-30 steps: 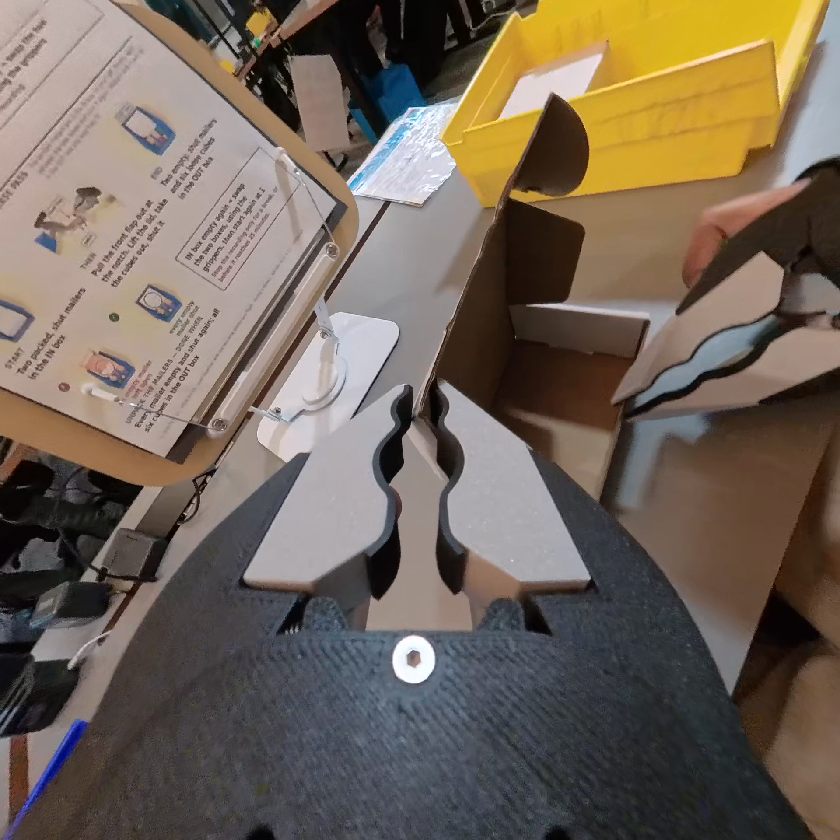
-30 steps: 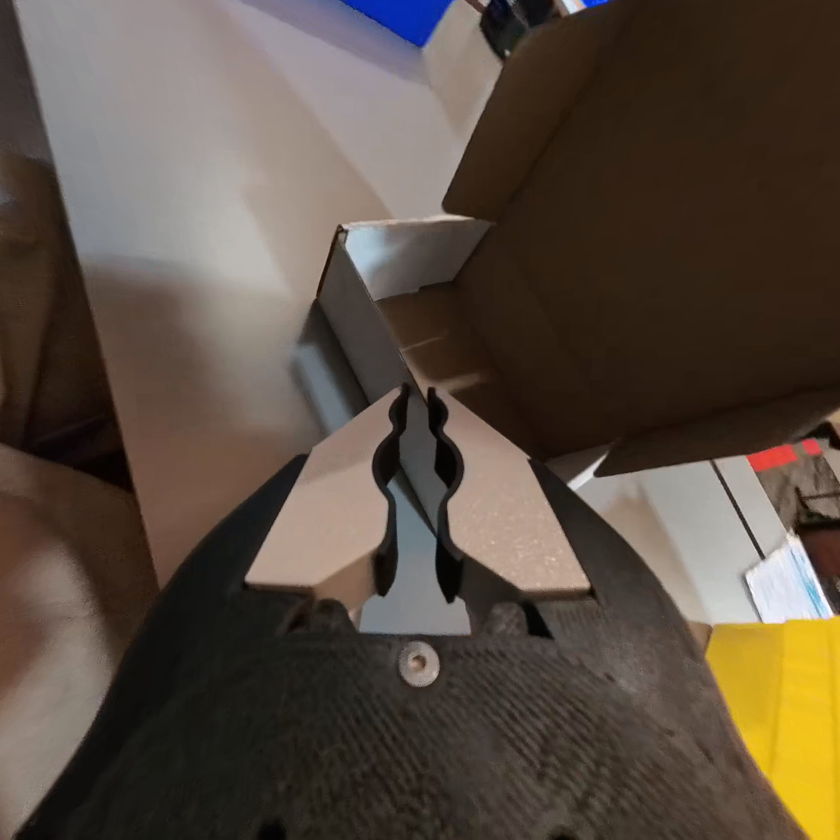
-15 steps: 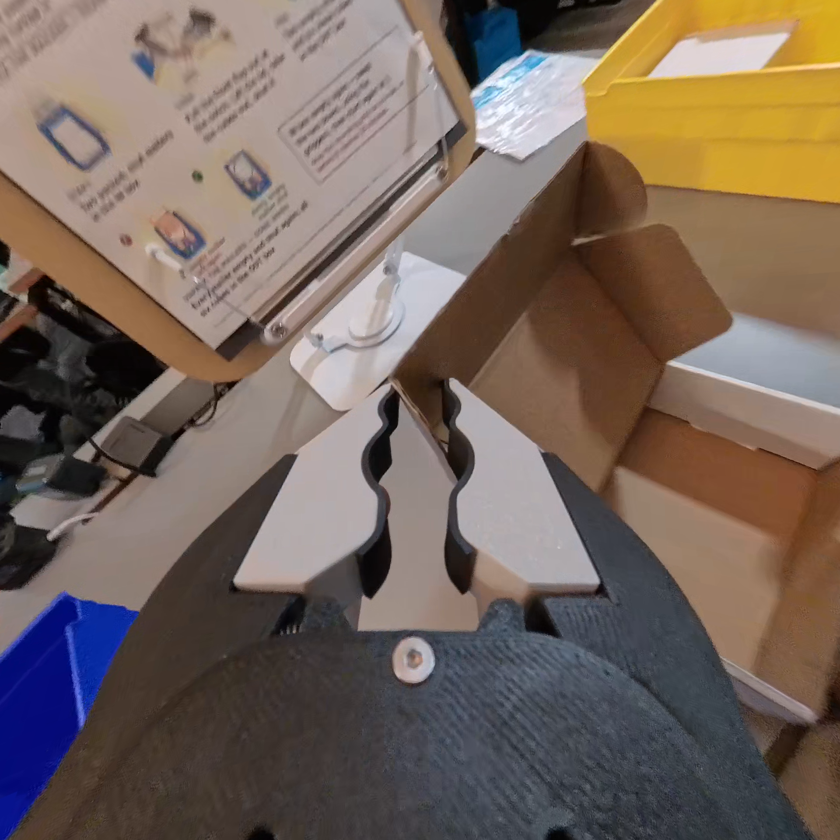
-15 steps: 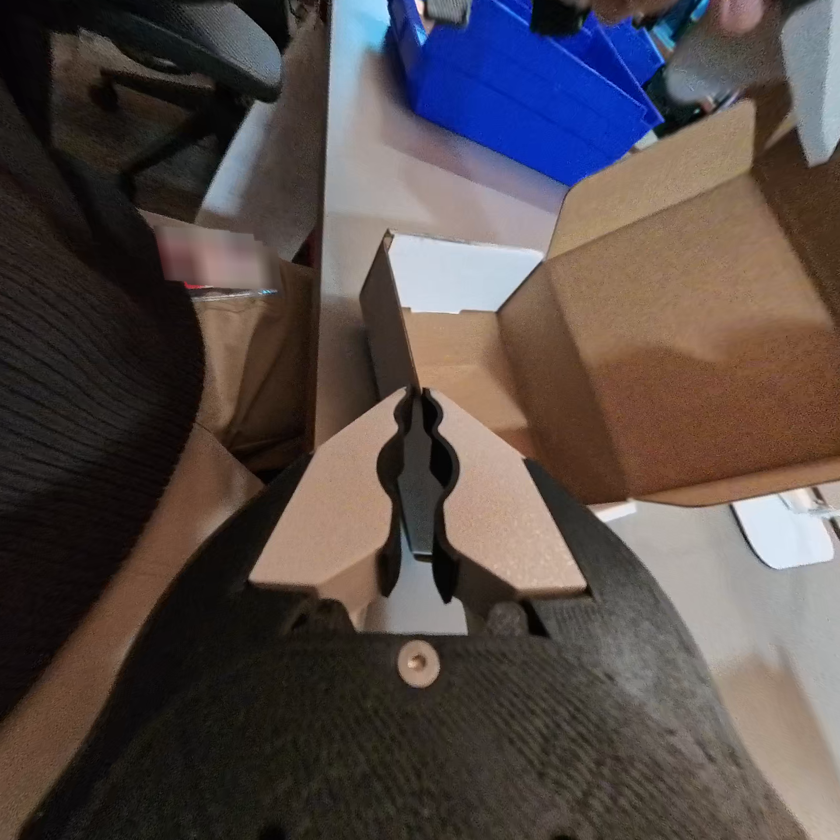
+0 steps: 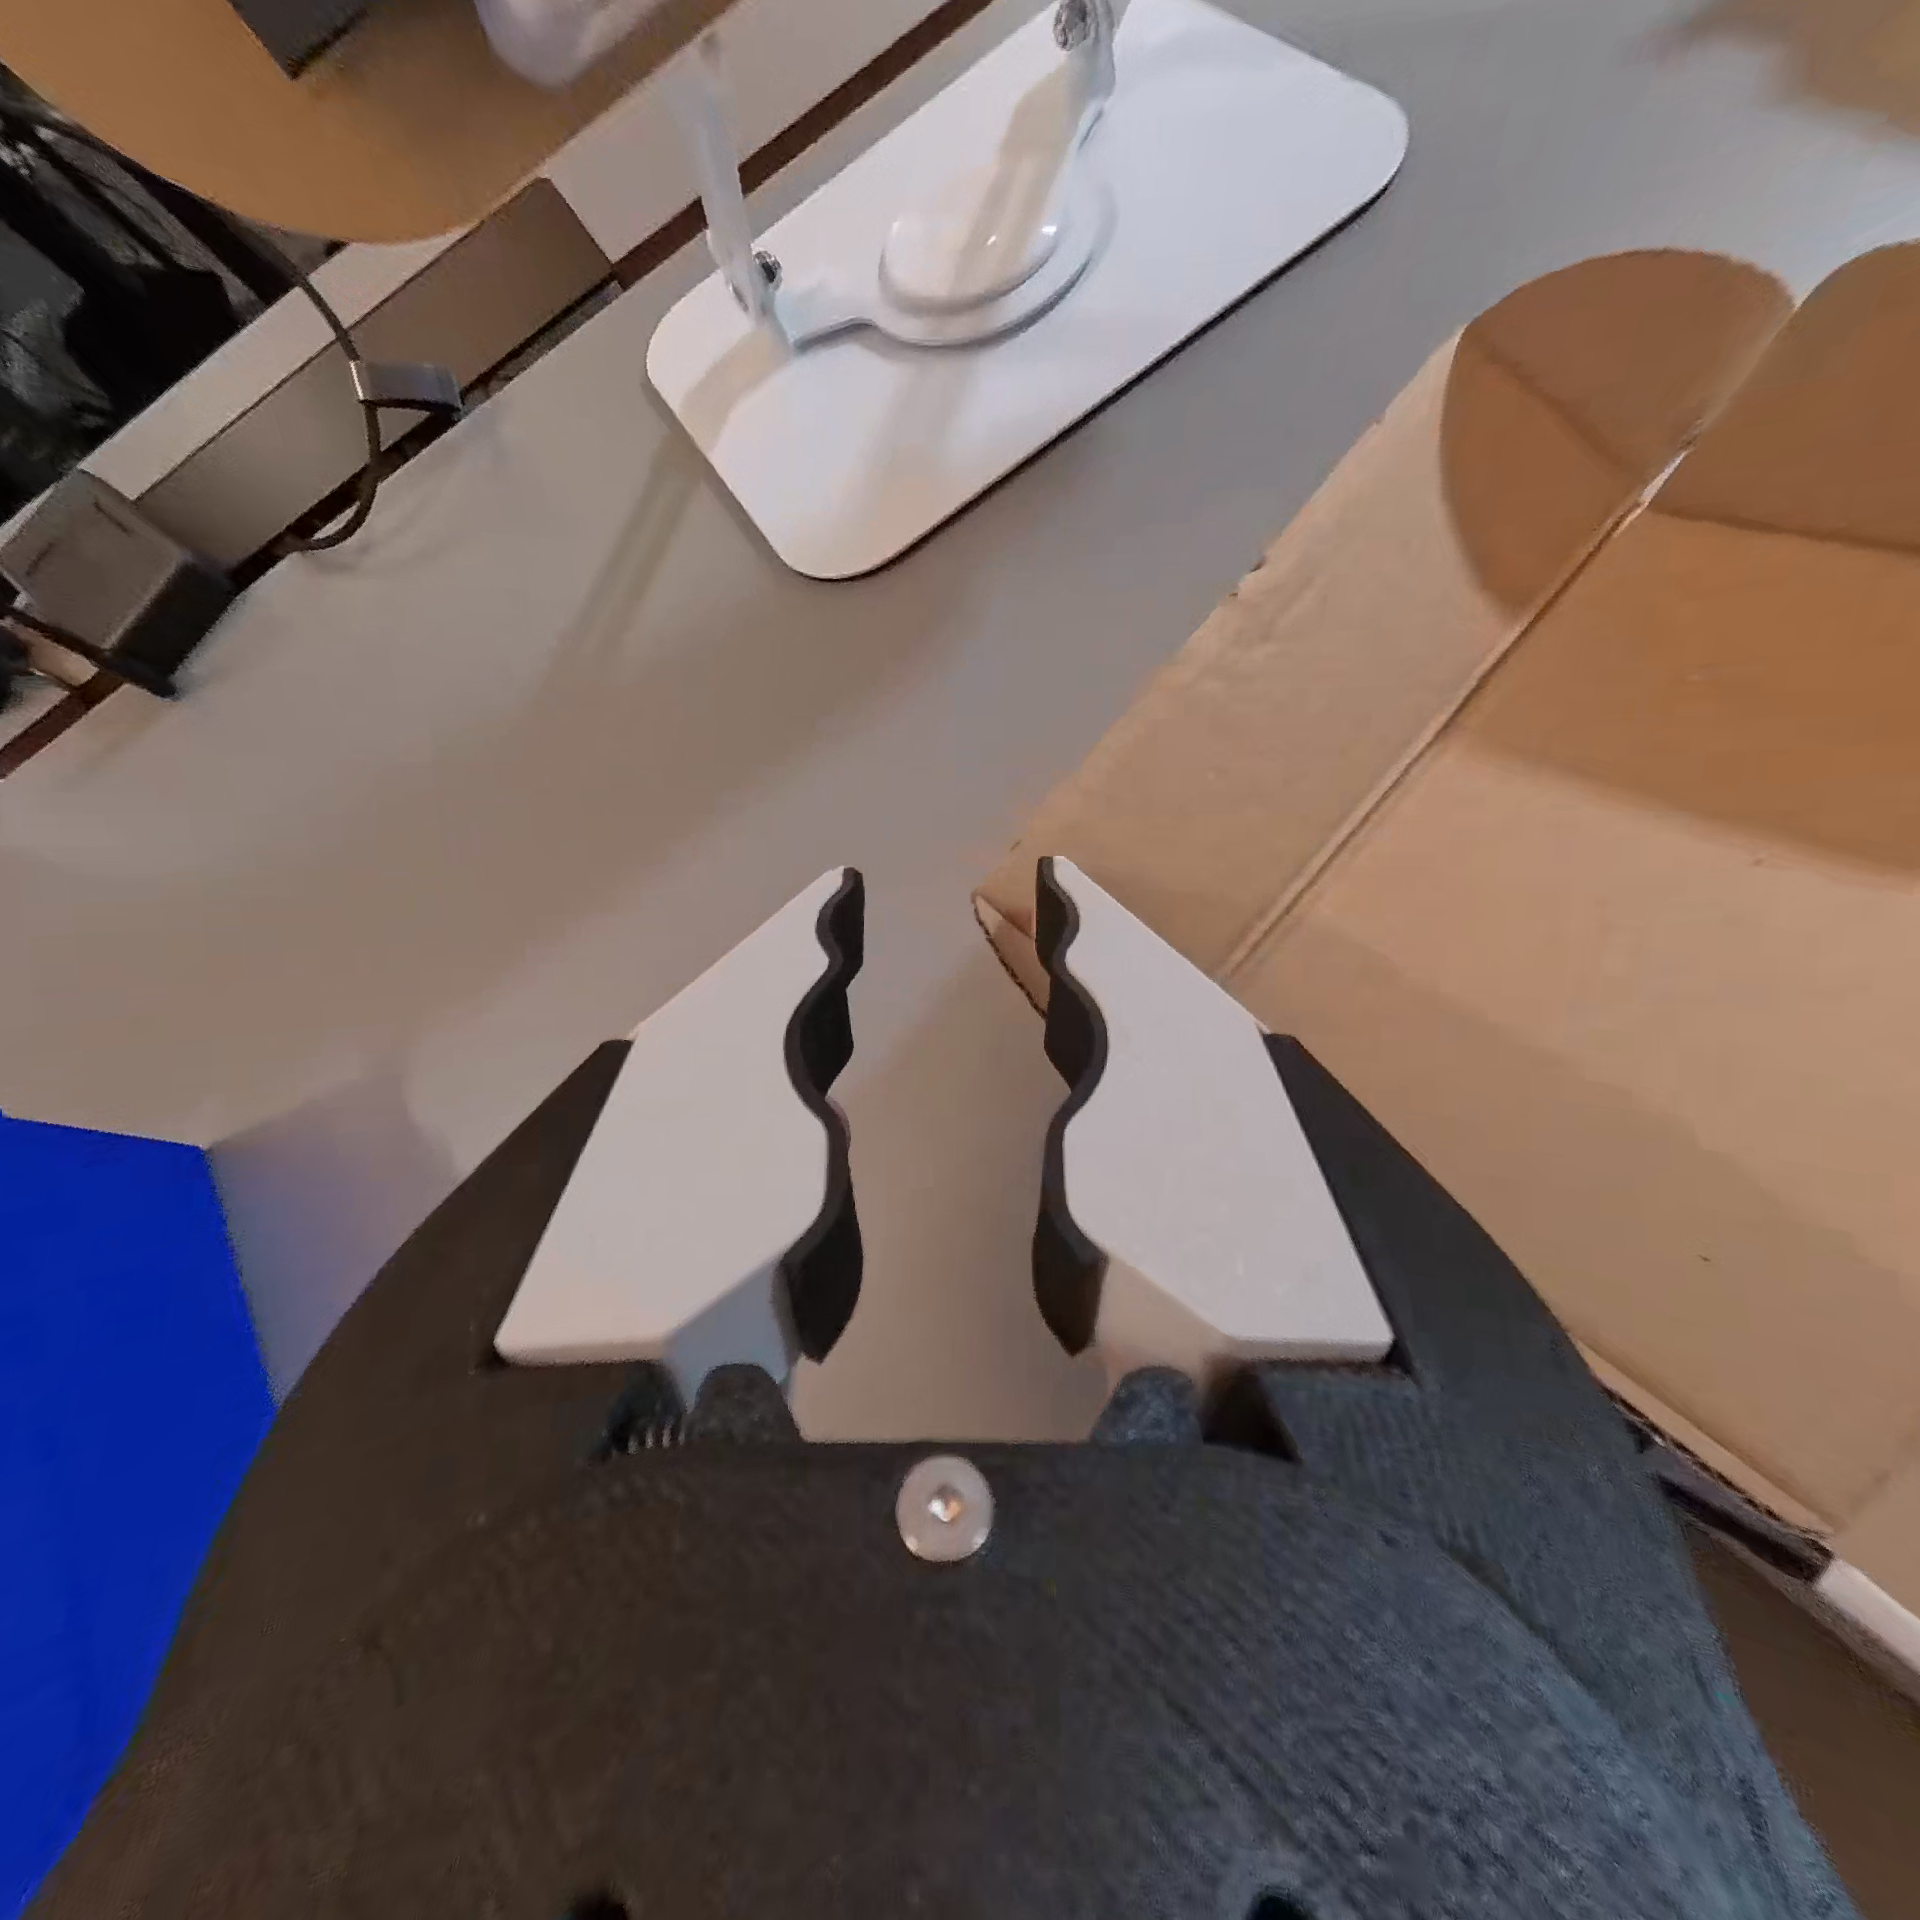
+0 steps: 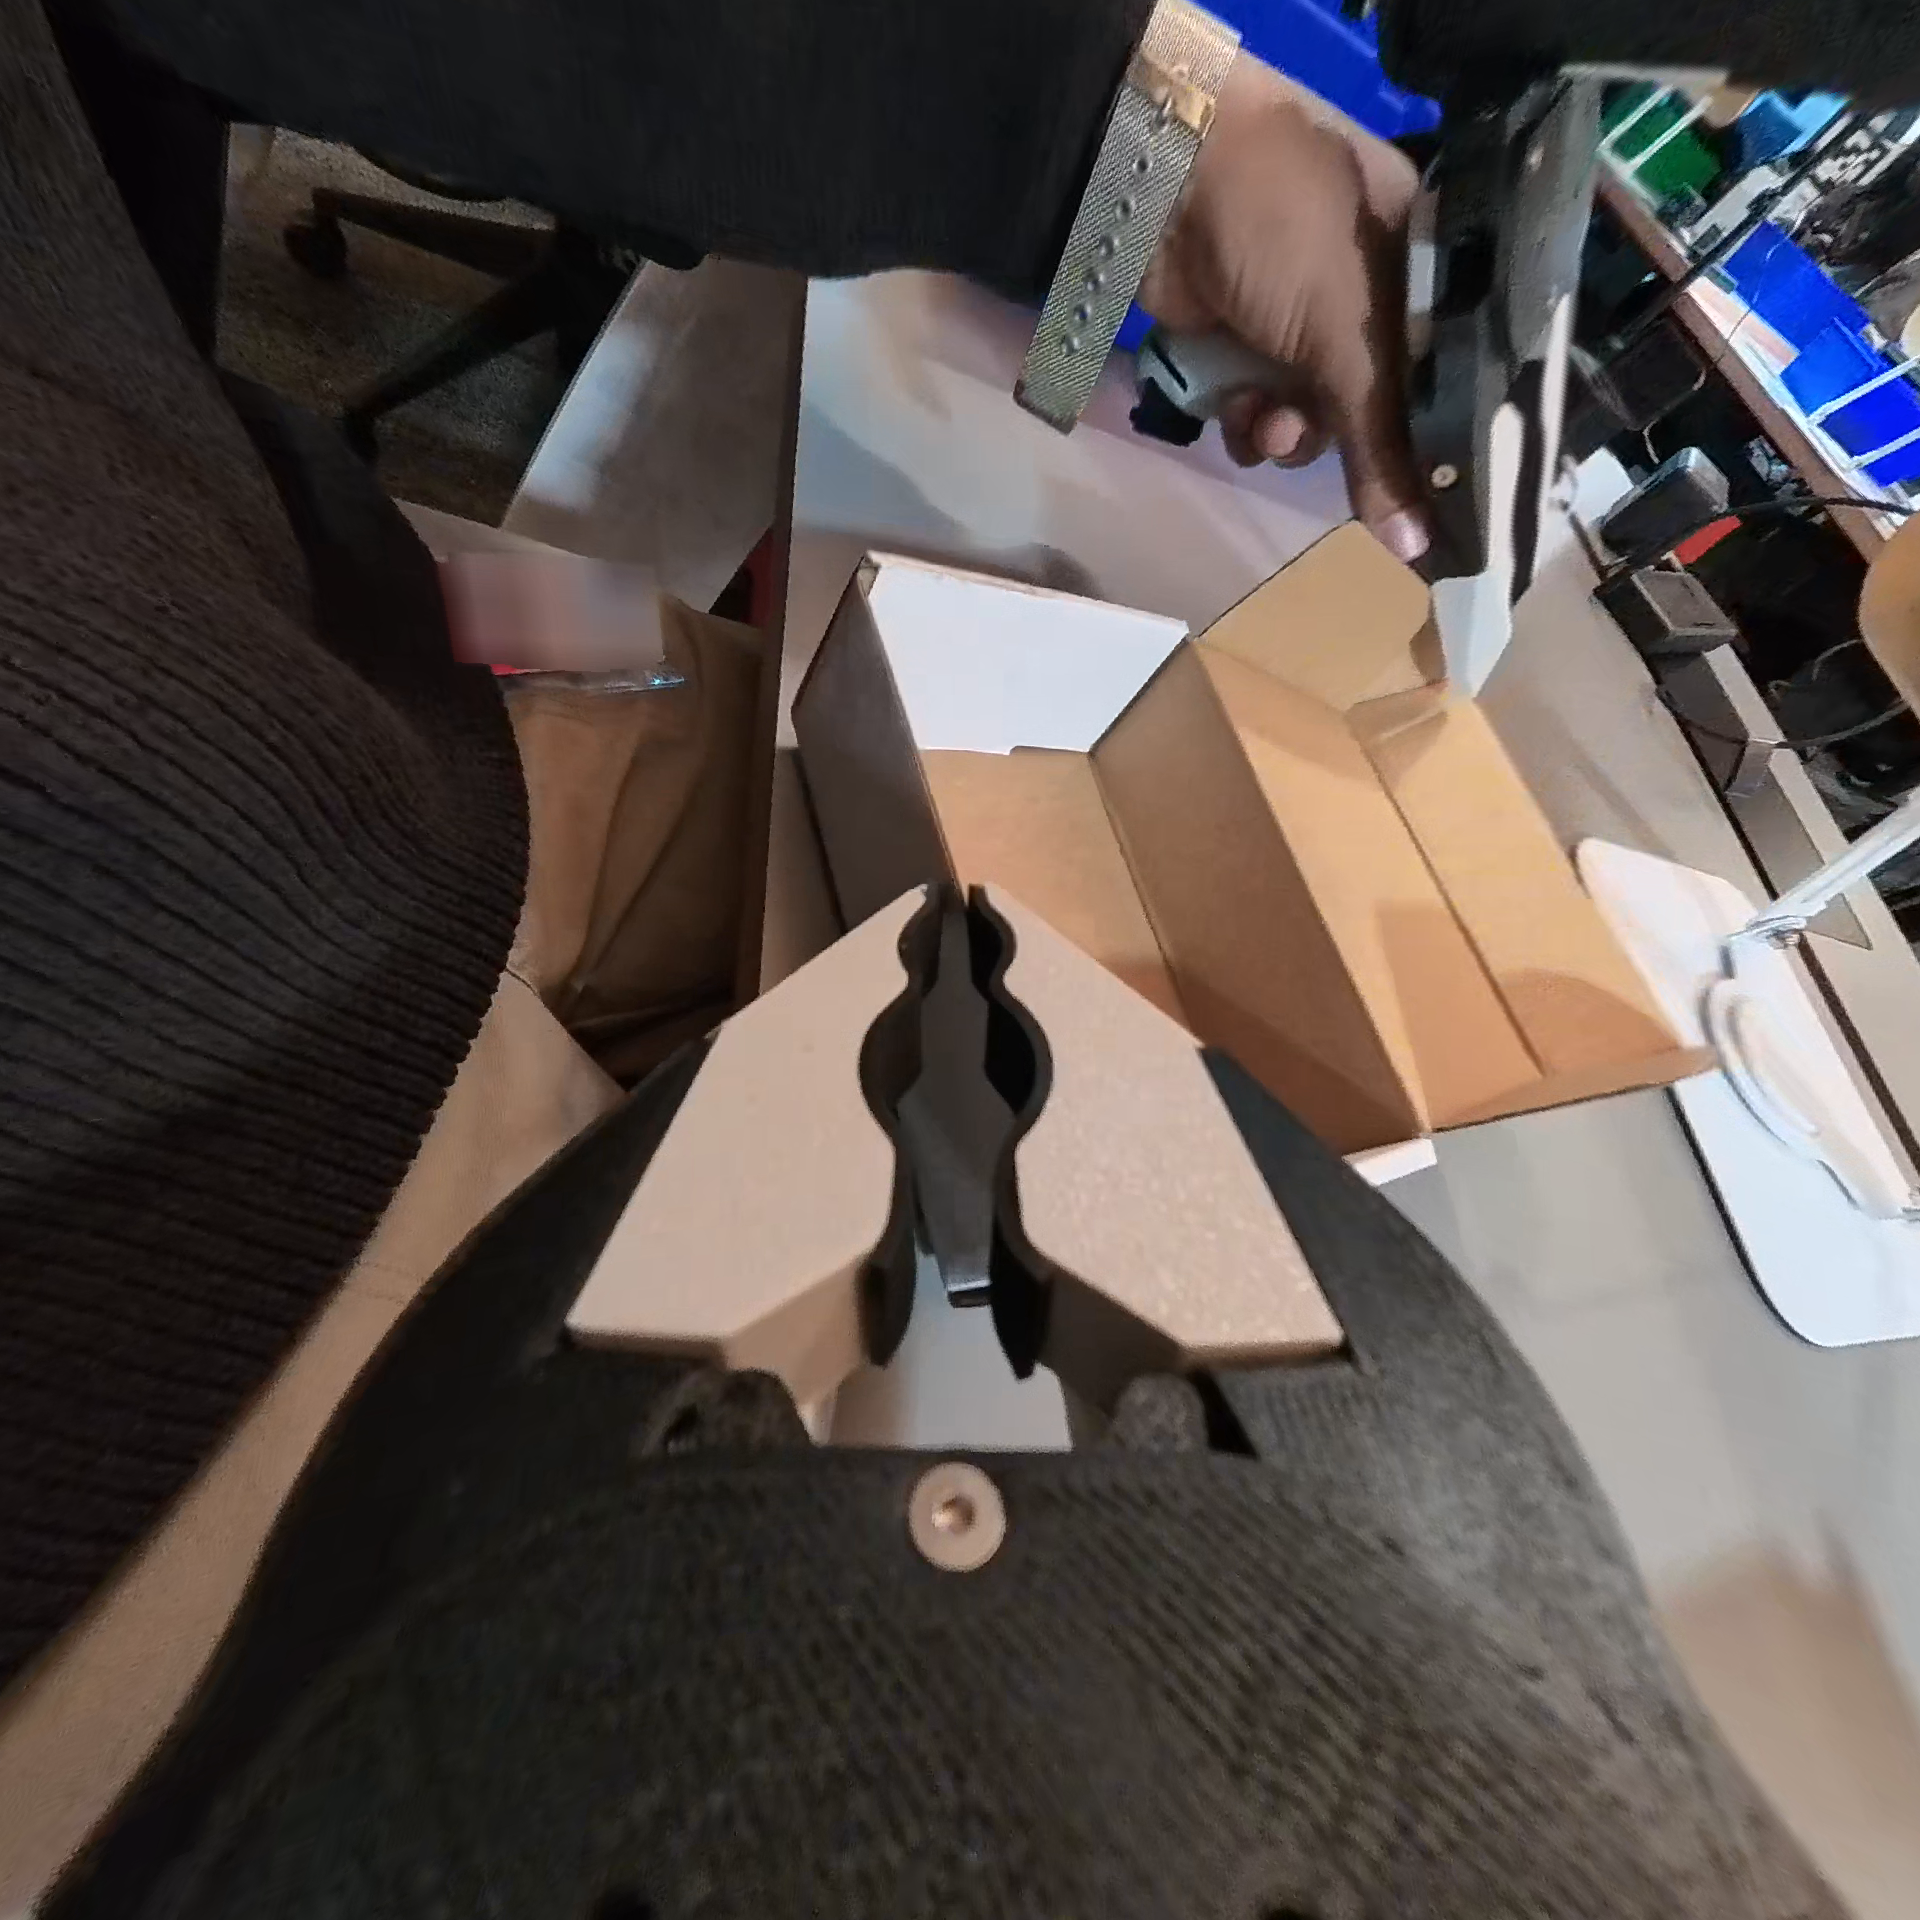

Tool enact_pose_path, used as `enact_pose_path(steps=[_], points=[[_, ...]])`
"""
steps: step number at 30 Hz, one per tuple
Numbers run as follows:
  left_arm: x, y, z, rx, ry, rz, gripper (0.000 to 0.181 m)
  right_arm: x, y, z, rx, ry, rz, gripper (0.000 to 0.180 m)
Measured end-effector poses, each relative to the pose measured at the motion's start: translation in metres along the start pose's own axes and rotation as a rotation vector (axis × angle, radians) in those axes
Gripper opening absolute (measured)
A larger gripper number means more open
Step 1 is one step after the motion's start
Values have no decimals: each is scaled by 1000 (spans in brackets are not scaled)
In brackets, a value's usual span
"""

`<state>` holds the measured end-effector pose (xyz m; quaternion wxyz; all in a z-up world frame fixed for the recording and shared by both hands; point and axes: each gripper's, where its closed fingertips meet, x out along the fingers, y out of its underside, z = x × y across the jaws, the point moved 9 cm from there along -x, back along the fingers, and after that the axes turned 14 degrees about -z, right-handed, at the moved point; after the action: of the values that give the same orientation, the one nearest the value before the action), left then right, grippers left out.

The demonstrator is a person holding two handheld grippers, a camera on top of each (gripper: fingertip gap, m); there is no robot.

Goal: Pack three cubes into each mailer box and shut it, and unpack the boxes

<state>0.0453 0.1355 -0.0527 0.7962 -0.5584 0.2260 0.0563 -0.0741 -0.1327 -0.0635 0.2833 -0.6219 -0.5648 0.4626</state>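
Left gripper hangs over the grey worktop with its jaws parted and nothing between them, one tip just beside the corner of the mailer box at the right of the frame. White stand base sits at upper centre, a blue bin at lower left. In the right wrist view, the right gripper is pinched tight on the box's near side wall at mid-frame. The box lies open, lid folded back, no cubes visible inside. A hand holds the other gripper at upper right.
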Motion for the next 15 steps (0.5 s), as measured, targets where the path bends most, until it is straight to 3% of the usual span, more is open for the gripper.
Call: enact_pose_path(steps=[4, 9, 15], points=[[-6, -9, 4, 23, -35, -49, 39, -2, -1, -6, 8, 63, -6, 5], [-35, -43, 12, -98, 43, -226, 67, -3, 7, -15, -2, 156, 59, 5], [-55, -63, 16, -161, 57, -315, 67, -4, 12, -22, -25, 240, 118, 5]])
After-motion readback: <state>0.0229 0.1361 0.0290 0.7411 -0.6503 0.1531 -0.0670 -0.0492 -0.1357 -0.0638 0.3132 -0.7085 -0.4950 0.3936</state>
